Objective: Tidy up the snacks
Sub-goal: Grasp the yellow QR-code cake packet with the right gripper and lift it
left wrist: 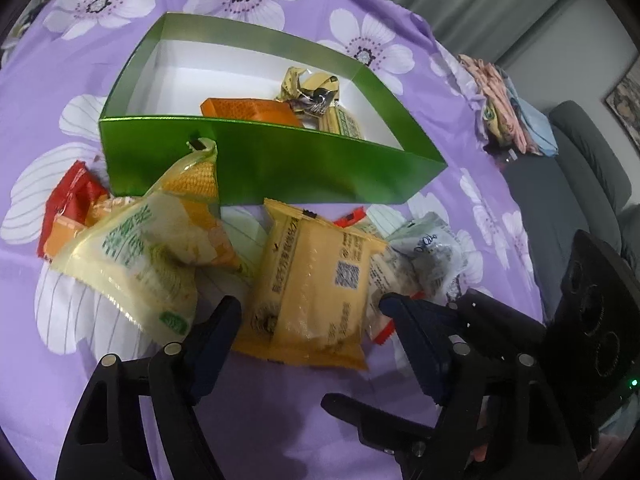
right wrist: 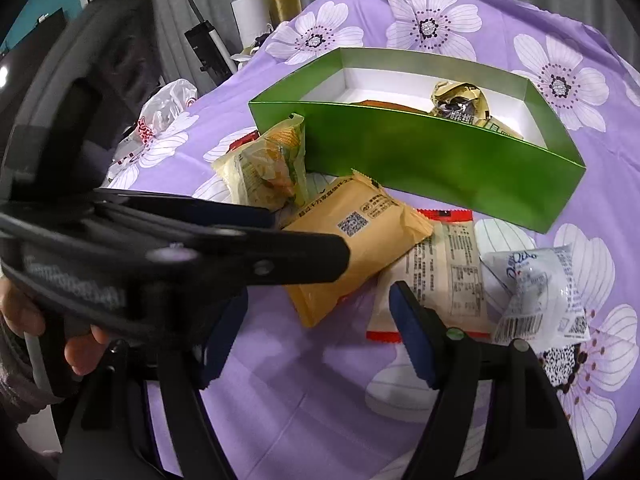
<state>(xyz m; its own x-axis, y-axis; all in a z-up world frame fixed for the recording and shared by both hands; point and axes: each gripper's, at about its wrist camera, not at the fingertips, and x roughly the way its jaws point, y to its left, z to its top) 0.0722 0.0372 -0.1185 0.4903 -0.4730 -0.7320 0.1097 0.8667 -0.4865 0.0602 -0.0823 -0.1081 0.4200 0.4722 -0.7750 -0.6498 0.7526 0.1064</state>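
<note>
My left gripper (left wrist: 308, 308) sits half open around the crinkly yellow pack (left wrist: 316, 280), not squeezing it. My right gripper (right wrist: 316, 308) is half open and empty, beside the flat white pack (right wrist: 436, 280).

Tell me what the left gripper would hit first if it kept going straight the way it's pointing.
Most likely the yellow snack packet. It lies right ahead between the left gripper's open fingers. The green box sits beyond it, though depth is hard to judge in this view.
</note>
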